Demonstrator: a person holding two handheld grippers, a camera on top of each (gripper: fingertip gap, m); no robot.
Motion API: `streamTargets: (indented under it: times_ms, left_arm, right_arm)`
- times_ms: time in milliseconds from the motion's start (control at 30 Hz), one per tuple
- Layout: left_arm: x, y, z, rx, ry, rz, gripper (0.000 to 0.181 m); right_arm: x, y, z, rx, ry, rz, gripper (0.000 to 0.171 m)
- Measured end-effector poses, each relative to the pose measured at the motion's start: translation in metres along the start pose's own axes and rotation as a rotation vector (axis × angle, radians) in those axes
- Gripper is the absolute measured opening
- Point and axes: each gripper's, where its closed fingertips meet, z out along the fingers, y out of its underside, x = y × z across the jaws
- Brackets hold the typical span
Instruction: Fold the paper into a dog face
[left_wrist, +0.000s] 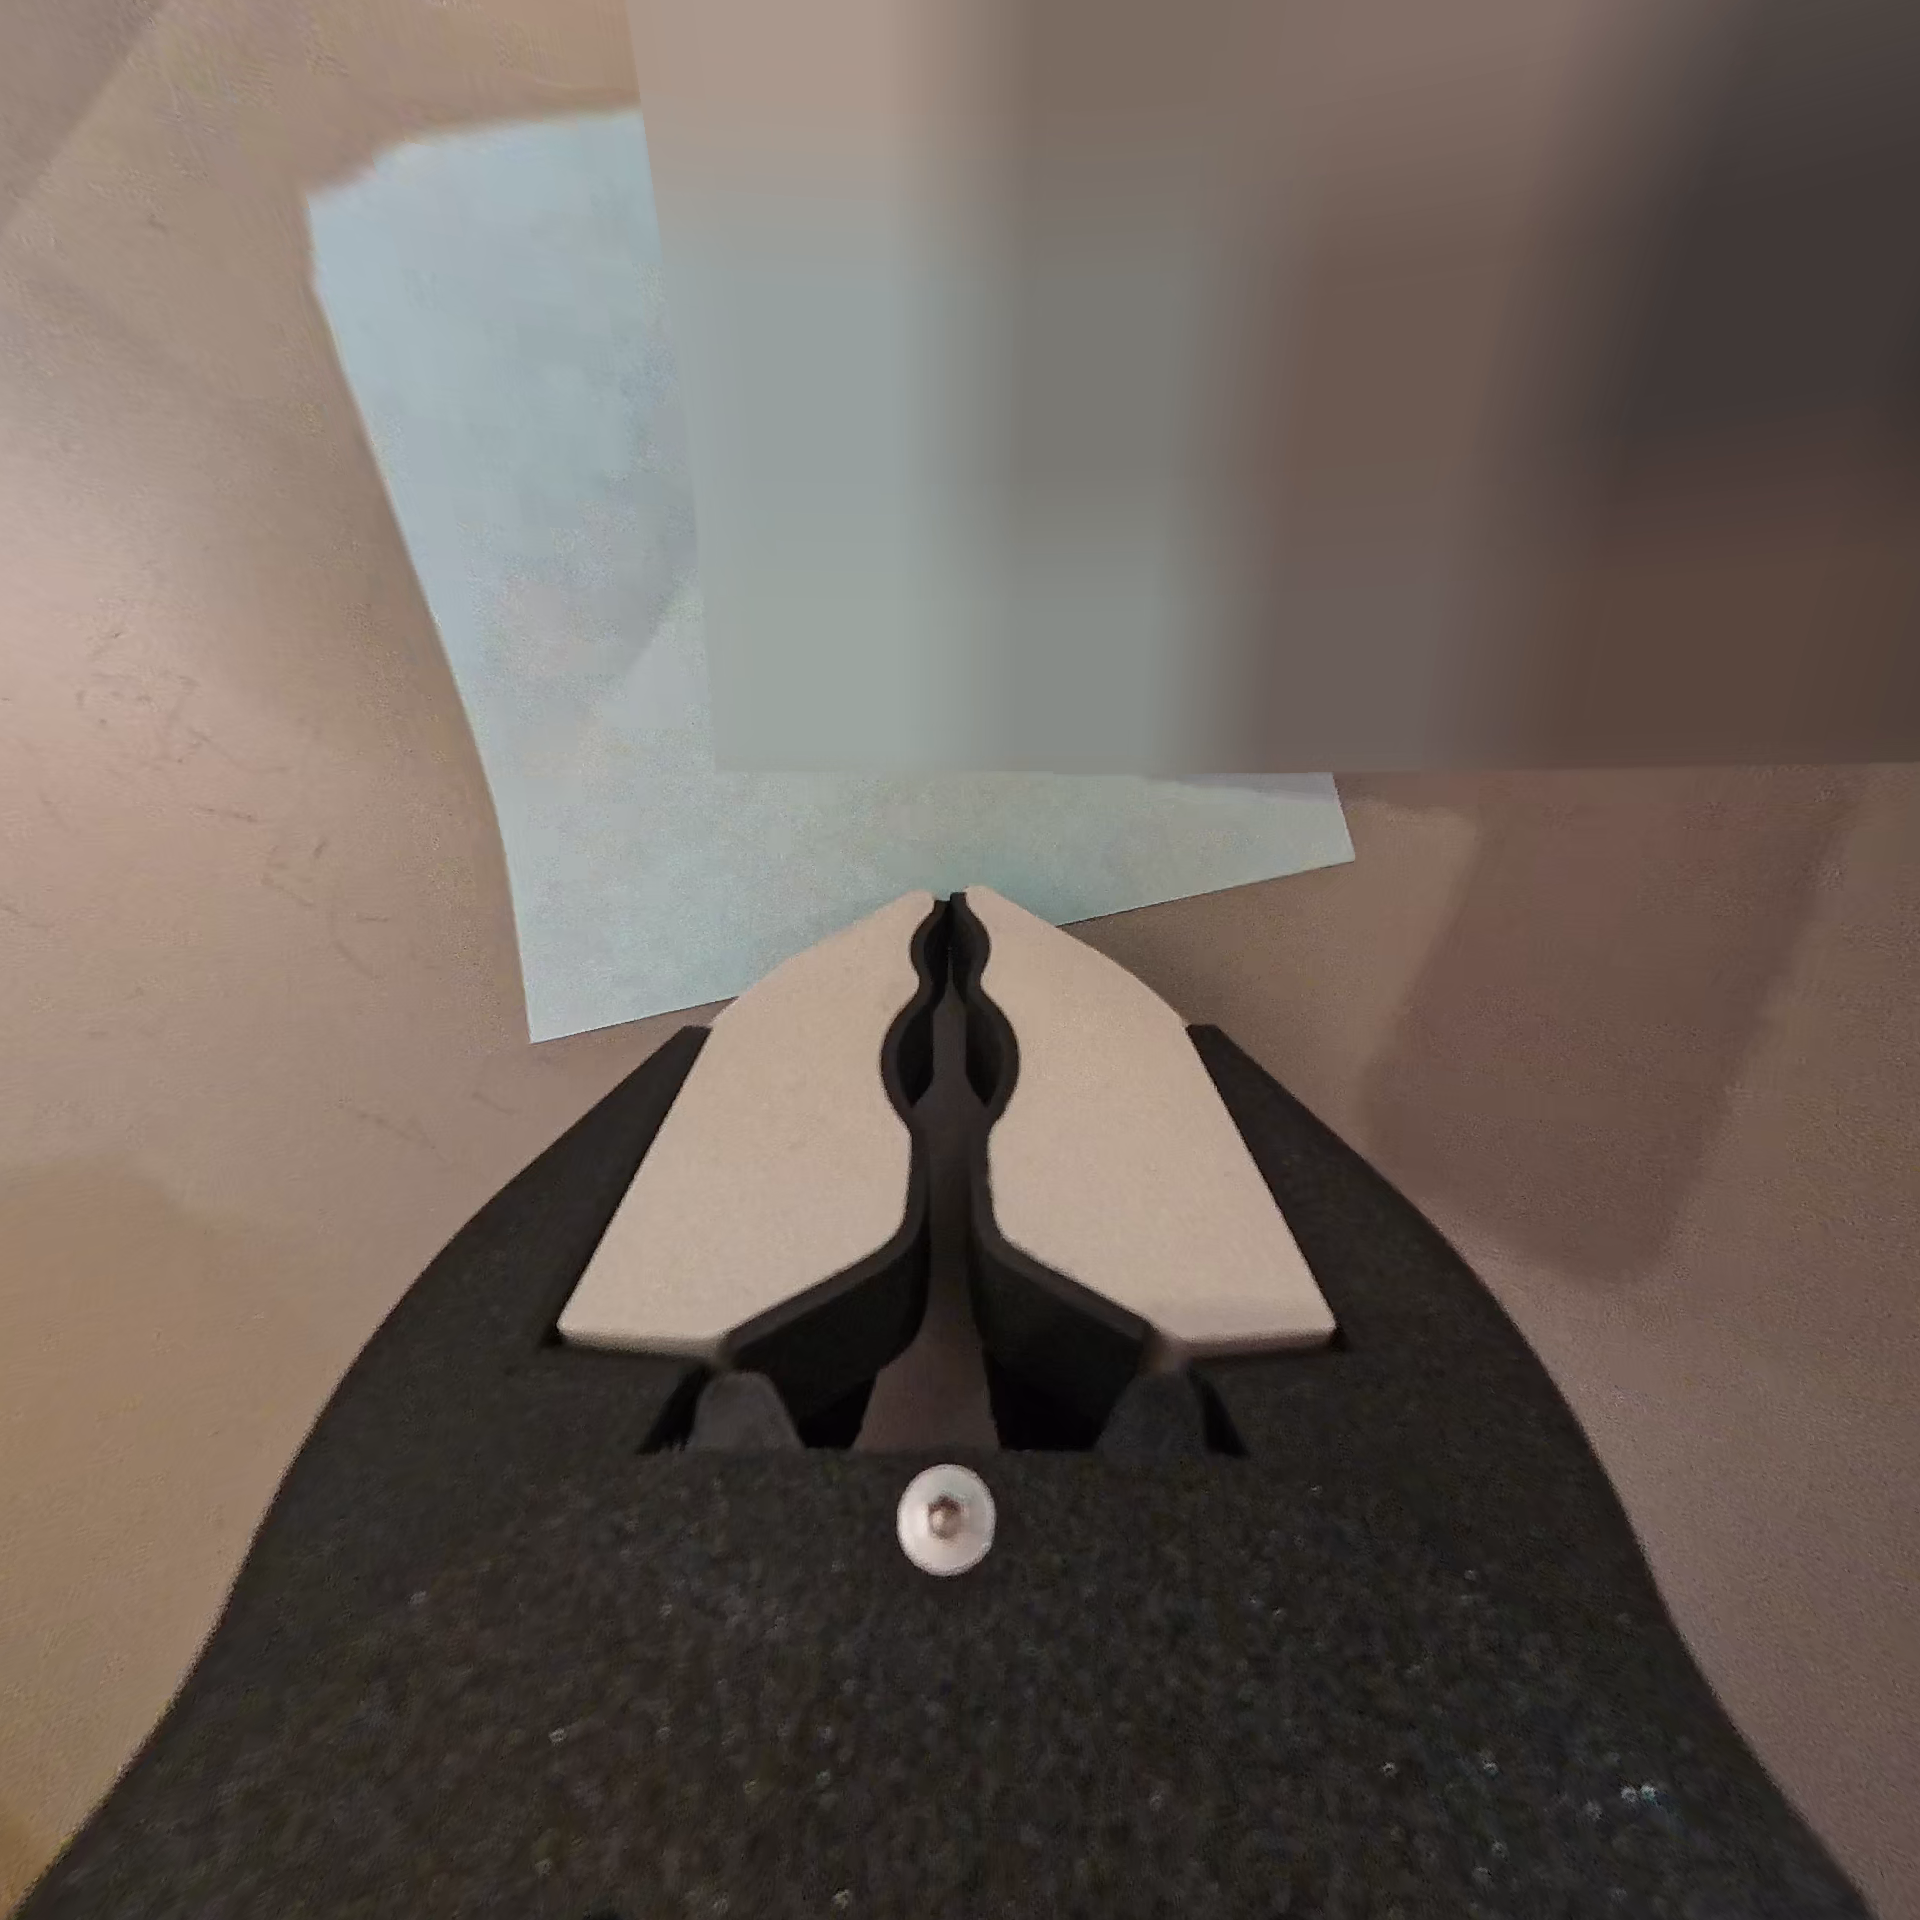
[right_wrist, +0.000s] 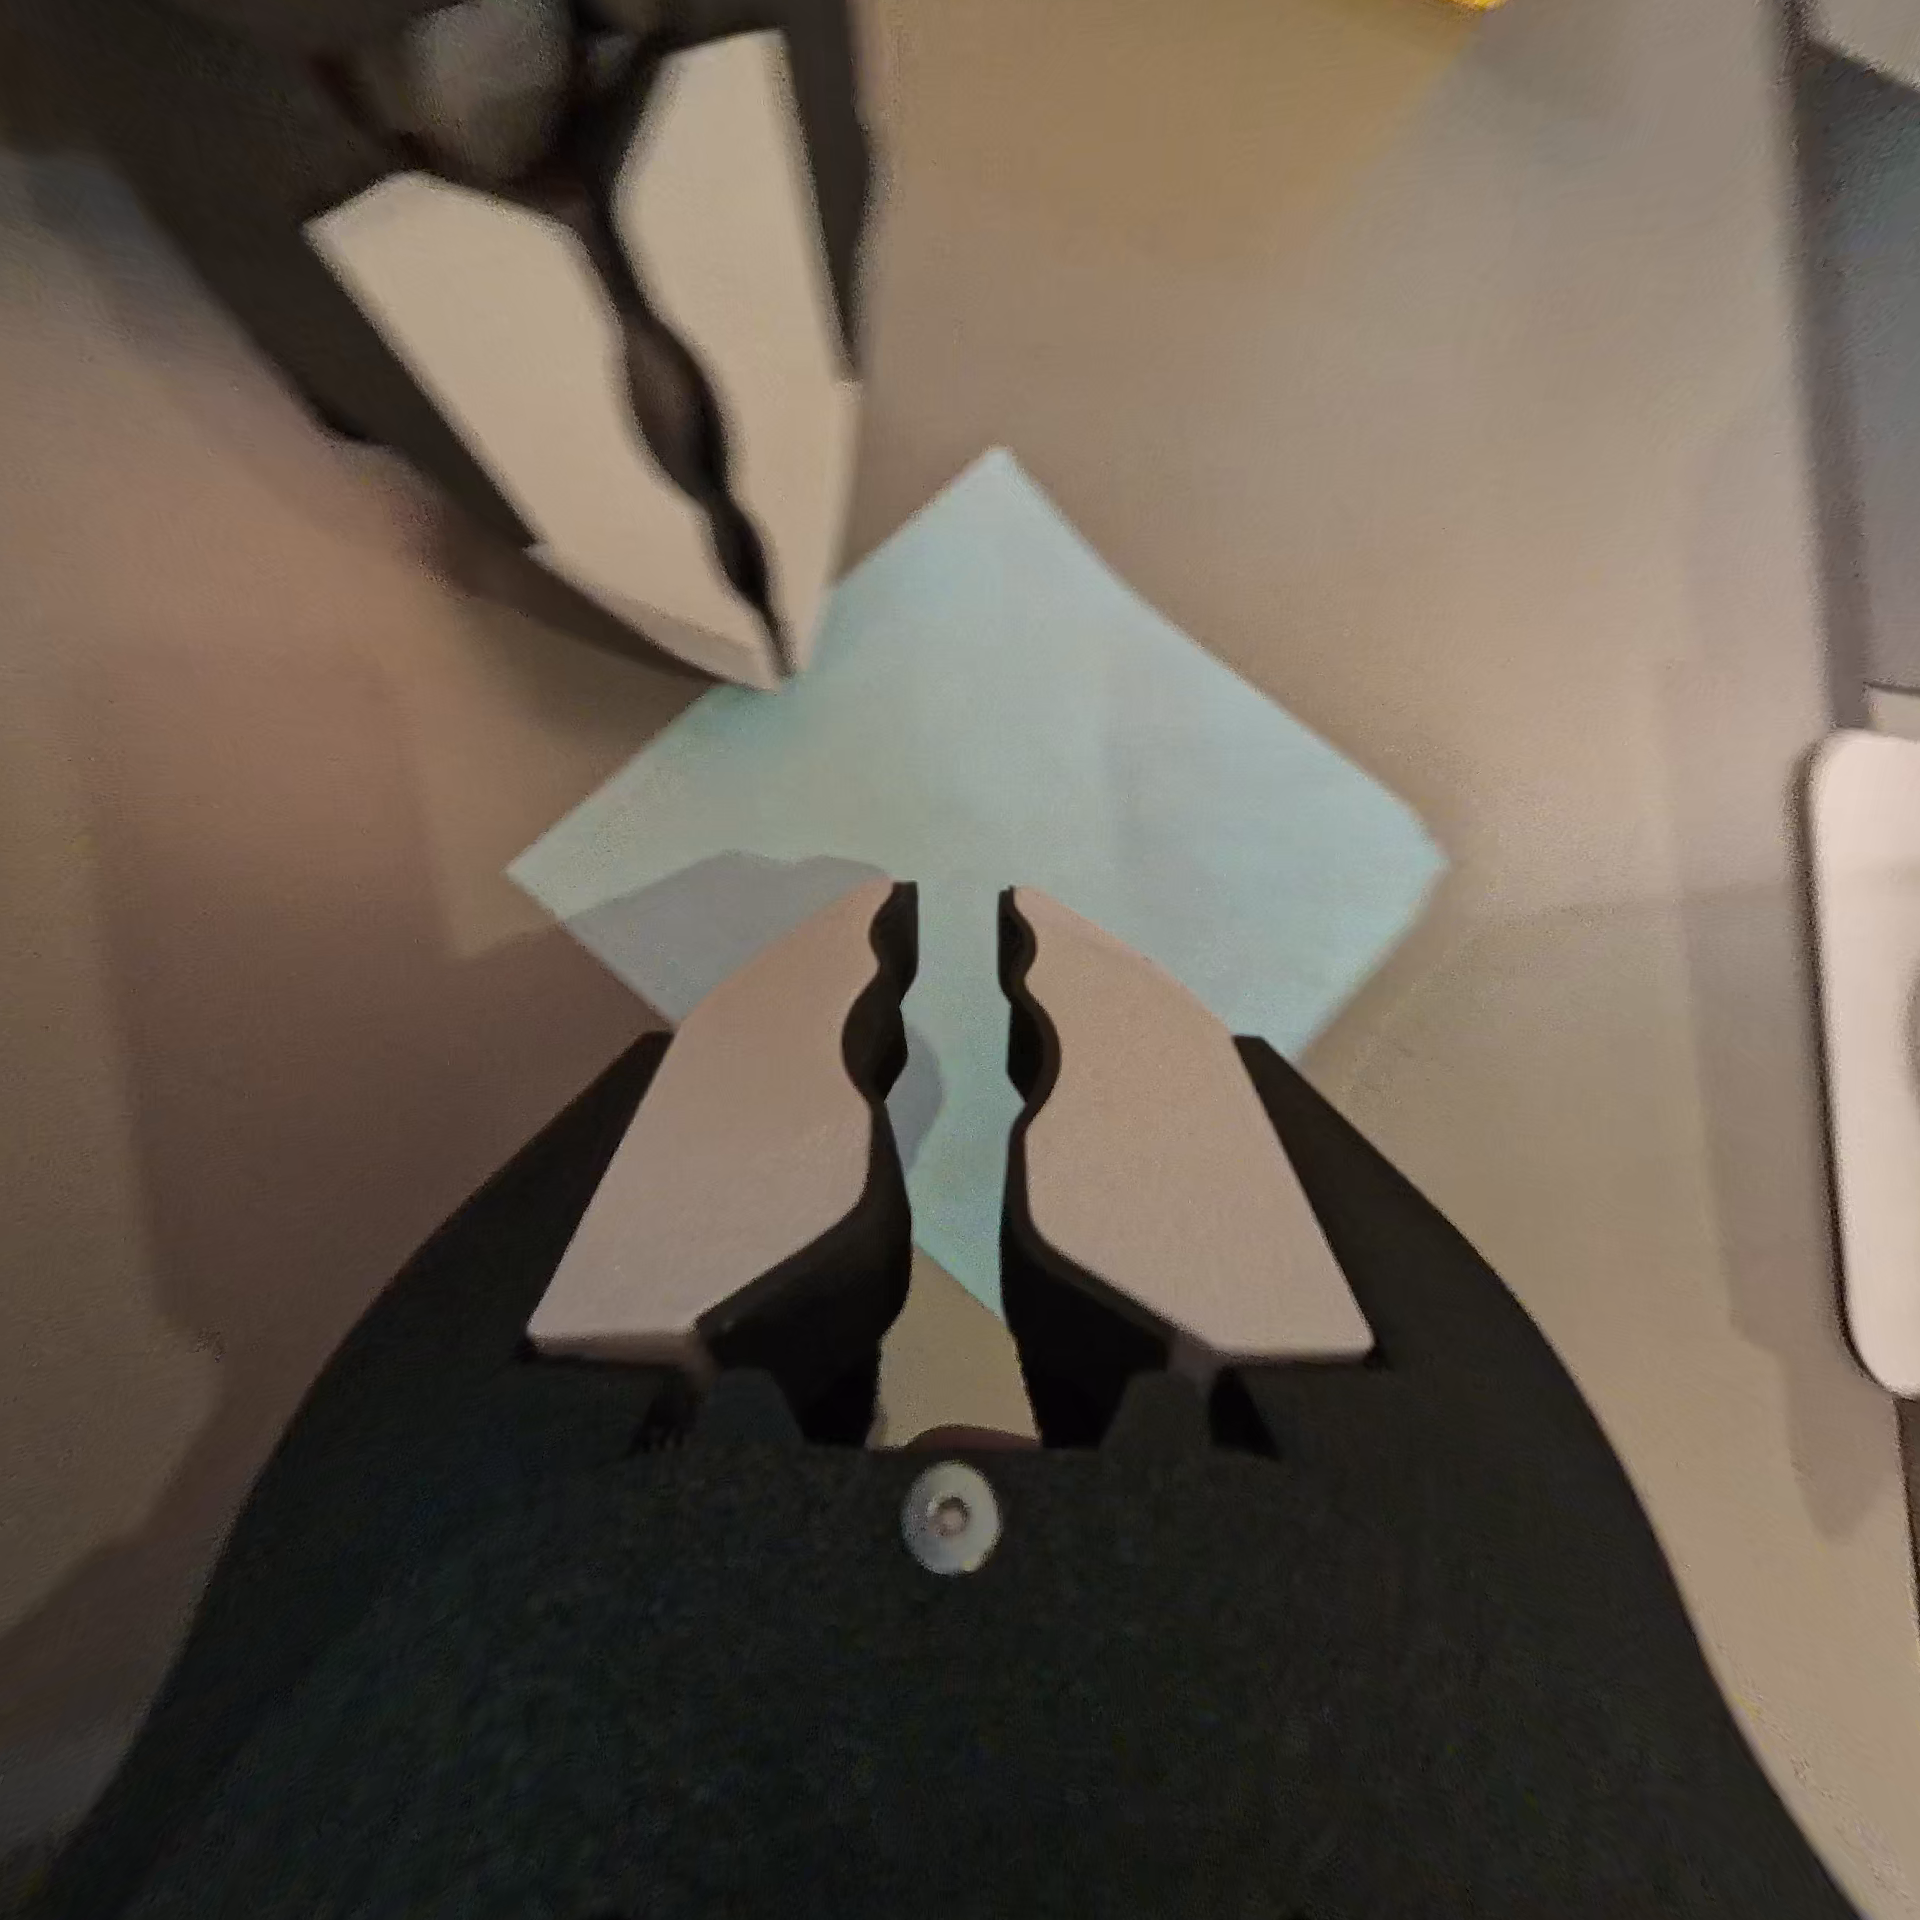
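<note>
A light blue square paper (right_wrist: 1039, 790) lies on the beige table (right_wrist: 1351, 416), turned like a diamond in the right wrist view, its surface slightly wavy. My right gripper (right_wrist: 958, 891) is open with a narrow gap and hovers over the paper's near corner; the paper shows between its fingers. My left gripper (right_wrist: 774, 665) comes in from the upper left, shut, with its tips at the paper's left edge. In the left wrist view the paper (left_wrist: 540, 623) lies ahead and the shut left gripper (left_wrist: 956, 899) touches its near edge. I cannot tell whether it pinches the paper.
A white rounded object (right_wrist: 1870, 1039) lies at the right edge of the table. A grey object (right_wrist: 1860, 62) and a bit of something yellow (right_wrist: 1465, 5) sit at the far top right. A blurred patch covers the upper right of the left wrist view. Spacing between my two grippers at the tips: around 7 cm.
</note>
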Motion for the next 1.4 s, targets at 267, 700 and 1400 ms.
streamTargets:
  times_ms: [267, 700, 1400]
  left_arm:
    - [0.001, -0.001, 0.0, -0.003, -0.002, 0.008, 0.0]
    - [0.002, -0.001, -0.001, -0.006, 0.001, 0.007, 0.0]
    - [0.004, 0.001, -0.003, -0.011, 0.027, 0.02, 0.0]
  right_arm:
    - [0.094, 0.04, 0.029, 0.095, -0.073, 0.472, 0.022]
    - [0.082, 0.01, 0.048, 0.187, -0.478, 0.724, 0.021]
    - [0.095, -0.025, 0.065, 0.215, -0.664, 0.758, 0.019]
